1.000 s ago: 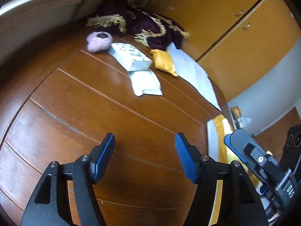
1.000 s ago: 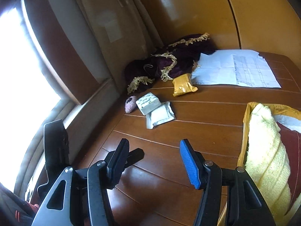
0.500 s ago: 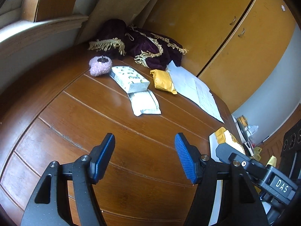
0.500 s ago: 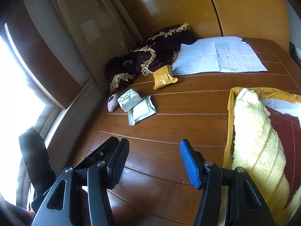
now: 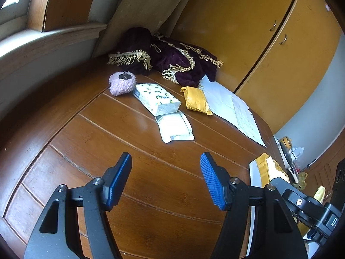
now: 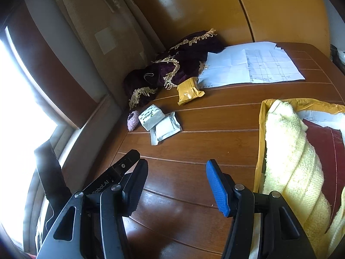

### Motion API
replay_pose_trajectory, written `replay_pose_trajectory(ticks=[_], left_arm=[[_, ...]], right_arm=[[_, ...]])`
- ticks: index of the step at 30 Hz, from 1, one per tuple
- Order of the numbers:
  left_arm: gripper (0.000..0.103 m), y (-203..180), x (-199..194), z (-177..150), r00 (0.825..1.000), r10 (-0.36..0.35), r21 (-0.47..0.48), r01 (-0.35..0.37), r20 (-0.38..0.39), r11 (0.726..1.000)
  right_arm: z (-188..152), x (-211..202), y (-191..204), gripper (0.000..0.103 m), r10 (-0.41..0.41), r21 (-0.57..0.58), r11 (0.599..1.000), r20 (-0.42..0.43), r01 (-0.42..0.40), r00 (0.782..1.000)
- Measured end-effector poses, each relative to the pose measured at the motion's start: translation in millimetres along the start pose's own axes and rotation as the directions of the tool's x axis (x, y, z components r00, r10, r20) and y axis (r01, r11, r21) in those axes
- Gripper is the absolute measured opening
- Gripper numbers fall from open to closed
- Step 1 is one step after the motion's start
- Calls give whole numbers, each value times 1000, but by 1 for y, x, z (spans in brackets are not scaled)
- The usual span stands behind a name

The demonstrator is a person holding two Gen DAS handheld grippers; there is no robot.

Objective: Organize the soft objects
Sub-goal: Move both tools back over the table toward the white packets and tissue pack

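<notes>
left gripper (image 5: pixel 166 179): jaws spread wide, nothing between them, just hanging over bare table (image 5: pixel 86 151). blue pads (image 5: pixel 212 183) facing each other.
right gripper (image 6: pixel 176 185): same deal, wide open and empty, over the wood planks.
only the left view shows: cabinet doors (image 5: pixel 269 49) with small handles behind the table, plus some clutter off the far right edge that's too small to make out. also the right gripper's body poking in at bottom right.
only the right view shows: yellow towel (image 6: pixel 289 157) draped over a dark red cloth (image 6: pixel 325 146), inside a yellow-edged bag or bin (can't tell which) just right of the right gripper. bright window (image 6: pixel 19 112) on the left, and the left gripper's body at lower left.
both views: small pile ahead of both grippers, well apart from them.
pile: pink fuzzy thing (image 5: pixel 122 83) touching a white tissue pack (image 5: pixel 156 101), which overlaps a flat white pouch (image 5: pixel 175 127). yellow packet (image 5: pixel 195 100) just beside those, its edge against a paper sheet (image 5: pixel 232 110).
back corner: purple velvet cloth (image 5: pixel 172 59) with gold fringe, bunched up behind the pile, next to the curtain (image 5: pixel 133 15).
</notes>
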State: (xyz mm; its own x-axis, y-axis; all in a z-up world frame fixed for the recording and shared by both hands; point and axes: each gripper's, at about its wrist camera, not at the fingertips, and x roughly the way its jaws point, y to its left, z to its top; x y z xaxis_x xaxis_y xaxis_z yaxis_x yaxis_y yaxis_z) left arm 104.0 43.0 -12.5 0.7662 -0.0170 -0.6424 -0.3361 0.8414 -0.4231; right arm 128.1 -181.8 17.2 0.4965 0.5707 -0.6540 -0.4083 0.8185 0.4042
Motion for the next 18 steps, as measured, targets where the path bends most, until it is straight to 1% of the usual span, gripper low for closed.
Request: replay_pose_trajectory(ticks=[5, 8, 11, 15, 18], left_arm=[[65, 2, 1, 0, 1000, -9, -8, 9, -14, 1000], [65, 1, 2, 0, 1000, -2, -6, 2, -14, 1000], [65, 0, 2, 0, 1000, -17, -6, 17, -26, 1000], [65, -3, 0, -2, 999, -24, 11, 25, -21, 1000], [65, -3, 1, -1, 999, -33, 3, 33, -31, 999]], right_arm=[[0, 2, 1, 59, 3, -5, 1000, -2, -3, 1000], [1, 3, 1, 59, 5, -6, 1000, -3, -5, 1000], [0, 3, 1, 59, 12, -3, 1000, -9, -12, 1000], [0, 3, 2, 59, 0, -10, 1000, 0, 0, 1000], [0, 2, 4, 59, -2, -19, 1000, 3, 2, 1000]])
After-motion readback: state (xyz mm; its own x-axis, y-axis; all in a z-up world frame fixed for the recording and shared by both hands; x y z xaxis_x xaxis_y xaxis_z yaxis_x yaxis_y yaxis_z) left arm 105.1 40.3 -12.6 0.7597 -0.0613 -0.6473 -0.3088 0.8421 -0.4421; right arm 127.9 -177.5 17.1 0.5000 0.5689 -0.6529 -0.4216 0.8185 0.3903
